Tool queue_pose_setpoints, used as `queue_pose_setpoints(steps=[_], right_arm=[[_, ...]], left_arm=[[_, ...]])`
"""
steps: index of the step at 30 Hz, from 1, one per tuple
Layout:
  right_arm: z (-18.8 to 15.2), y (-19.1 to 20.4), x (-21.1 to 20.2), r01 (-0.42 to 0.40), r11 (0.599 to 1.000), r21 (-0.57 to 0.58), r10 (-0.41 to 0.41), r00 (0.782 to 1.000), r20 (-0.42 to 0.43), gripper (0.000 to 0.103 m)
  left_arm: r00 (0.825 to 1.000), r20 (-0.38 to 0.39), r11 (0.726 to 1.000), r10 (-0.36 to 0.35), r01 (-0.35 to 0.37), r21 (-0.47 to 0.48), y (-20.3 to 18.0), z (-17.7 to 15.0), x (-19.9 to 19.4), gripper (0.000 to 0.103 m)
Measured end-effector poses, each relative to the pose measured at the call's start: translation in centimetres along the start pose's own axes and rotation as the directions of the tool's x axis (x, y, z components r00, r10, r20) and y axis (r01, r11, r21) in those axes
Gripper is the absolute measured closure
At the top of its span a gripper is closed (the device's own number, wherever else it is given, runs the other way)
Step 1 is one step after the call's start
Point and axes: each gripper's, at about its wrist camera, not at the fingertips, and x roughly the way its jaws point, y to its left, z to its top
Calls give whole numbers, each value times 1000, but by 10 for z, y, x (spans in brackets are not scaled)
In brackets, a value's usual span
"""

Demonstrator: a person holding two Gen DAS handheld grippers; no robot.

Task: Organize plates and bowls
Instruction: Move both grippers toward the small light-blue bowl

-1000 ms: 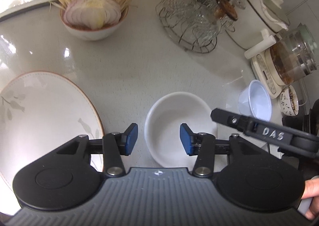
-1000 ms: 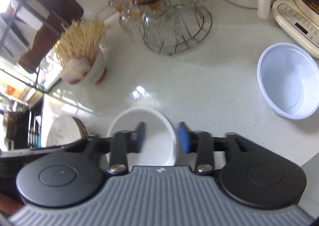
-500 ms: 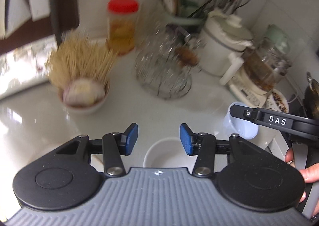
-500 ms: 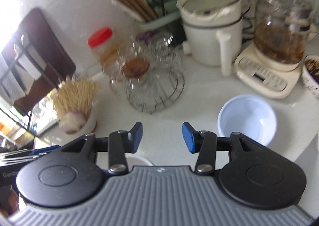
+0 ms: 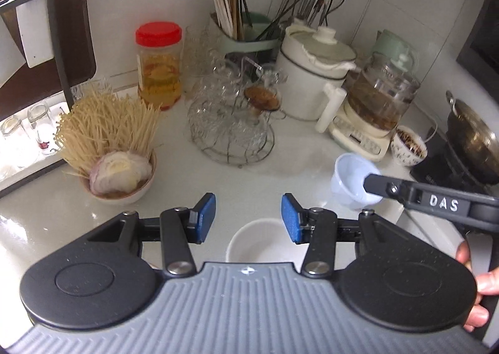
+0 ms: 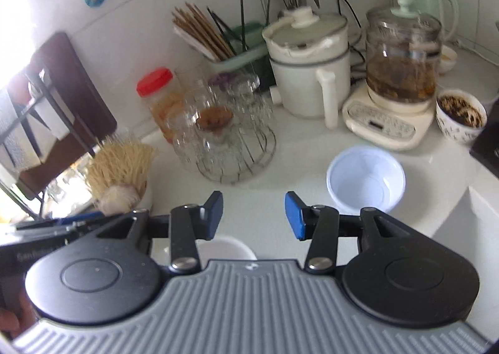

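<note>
Both grippers, left (image 5: 248, 218) and right (image 6: 254, 216), have been raised off the white bowl (image 5: 254, 240), jaws parted and empty. The bowl is left below them; the plastic bowl (image 6: 365, 179), right of it, seems next.

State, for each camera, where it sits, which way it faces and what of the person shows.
Left wrist: rides the left tongs, angled down at the counter; a hand shows at right.
Right wrist: rides the right tongs, angled down likewise; fingers show at lower left.
Shared: pale blue plastic bowl, small white bowl, wire rack of glasses.
</note>
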Motion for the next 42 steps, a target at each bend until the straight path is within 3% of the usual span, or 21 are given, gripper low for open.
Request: queue_pose_setpoints(steps=[6,13,20,30,42], right_arm=[[-12,1,-4,35,999,1,-35,999,-33,56],[-13,-3,0,59,998,-7,-59,998,-11,56],[-5,-9,-5,42,999,-7,-42,999,3,56],[21,-55,0,23,999,33,-21,999,-50,56],[57,-122,17,71,997,24,-69,995,-66,56]], left_arm=[[1000,6,1000,-23,24,-21,8,-6,2,50],[998,18,998,-64,64,-21,7,-9,13,50],[996,-21,996,-81,80,-30,-6,-4,27,50],[997,-29,996,-71,69,-49,-49,14,44,50],[994,-7,989,-114,112,-96,-99,32,91,50]])
